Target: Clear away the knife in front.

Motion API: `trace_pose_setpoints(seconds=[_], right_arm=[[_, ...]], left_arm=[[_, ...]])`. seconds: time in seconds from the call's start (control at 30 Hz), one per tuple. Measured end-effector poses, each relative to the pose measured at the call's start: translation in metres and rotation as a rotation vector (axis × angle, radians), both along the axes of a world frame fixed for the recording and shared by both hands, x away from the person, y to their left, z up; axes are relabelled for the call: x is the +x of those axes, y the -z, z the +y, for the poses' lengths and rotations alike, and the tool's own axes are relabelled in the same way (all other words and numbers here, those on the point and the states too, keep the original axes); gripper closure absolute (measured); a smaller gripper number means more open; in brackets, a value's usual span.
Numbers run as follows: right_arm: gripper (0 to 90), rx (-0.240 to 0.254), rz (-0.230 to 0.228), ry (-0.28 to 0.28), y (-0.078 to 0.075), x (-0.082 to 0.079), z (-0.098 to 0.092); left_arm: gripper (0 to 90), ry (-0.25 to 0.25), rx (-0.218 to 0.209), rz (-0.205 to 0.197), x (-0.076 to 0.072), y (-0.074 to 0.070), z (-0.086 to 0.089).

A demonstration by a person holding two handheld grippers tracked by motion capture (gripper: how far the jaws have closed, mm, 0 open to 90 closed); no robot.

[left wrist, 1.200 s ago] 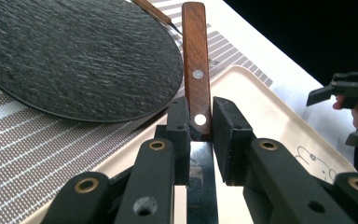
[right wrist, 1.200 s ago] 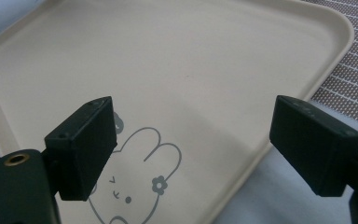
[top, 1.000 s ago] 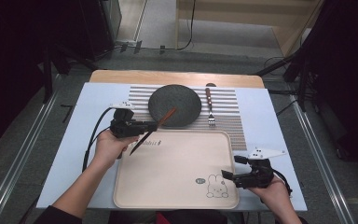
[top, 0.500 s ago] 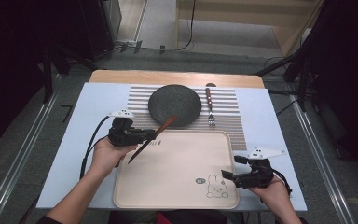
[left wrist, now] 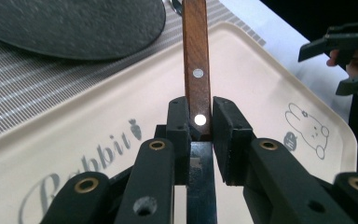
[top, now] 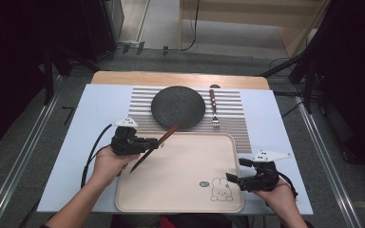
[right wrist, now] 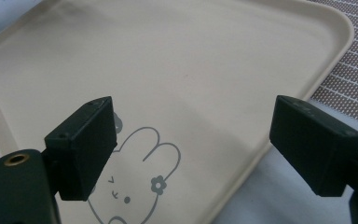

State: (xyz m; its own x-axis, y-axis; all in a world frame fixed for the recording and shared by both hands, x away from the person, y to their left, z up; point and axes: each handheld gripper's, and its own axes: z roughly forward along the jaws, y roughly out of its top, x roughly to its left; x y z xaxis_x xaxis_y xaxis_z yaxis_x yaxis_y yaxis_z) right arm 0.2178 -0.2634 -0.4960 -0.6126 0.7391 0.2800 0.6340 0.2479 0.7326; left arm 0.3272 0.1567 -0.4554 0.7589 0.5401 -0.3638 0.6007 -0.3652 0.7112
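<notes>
A table knife with a brown wooden handle and a dark steel blade (top: 153,147) is held aslant above the near left corner region of the cream plastic tray with a rabbit drawing (top: 180,185). Its long axis is seen in the high view to run from lower left to upper right: the handle end points toward the round dark grey plate (top: 178,106), and the blade tip points down toward the person's left hand (top: 108,164).

The left tongs (left wrist: 199,122) are clamped narrowly on the knife, the two black pads being pressed against the handle's sides just where the wood meets the blade. The handle is seen to rise away beyond the pads, while the blade runs back beneath the tongs' body.

The right tongs (right wrist: 192,140) are held wide with nothing between them, above the tray's near right corner, beside the rabbit drawing.

Compared with a second ago, the knife and left tongs have been carried nearer and lower, off the striped grey placemat (top: 233,114) and over the tray's edge. The right tongs have stayed in place. A fork with a wooden handle (top: 214,107) lies on the placemat on the pale blue tabletop (top: 100,104).
</notes>
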Motion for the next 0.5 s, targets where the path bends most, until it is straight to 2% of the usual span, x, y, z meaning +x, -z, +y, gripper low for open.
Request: trace_pose_setpoints(seconds=[0.33,0.5], right_arm=[[13.8,0.002,0.003,-0.001,0.0,0.0,0.0],[13.8,0.002,0.001,-0.004,0.0,0.0,0.001]], left_arm=[[76.6,0.013,0.044,0.036,-0.007,0.018,-0.006],[76.6,0.017,0.073,0.033,-0.008,0.025,-0.009]])
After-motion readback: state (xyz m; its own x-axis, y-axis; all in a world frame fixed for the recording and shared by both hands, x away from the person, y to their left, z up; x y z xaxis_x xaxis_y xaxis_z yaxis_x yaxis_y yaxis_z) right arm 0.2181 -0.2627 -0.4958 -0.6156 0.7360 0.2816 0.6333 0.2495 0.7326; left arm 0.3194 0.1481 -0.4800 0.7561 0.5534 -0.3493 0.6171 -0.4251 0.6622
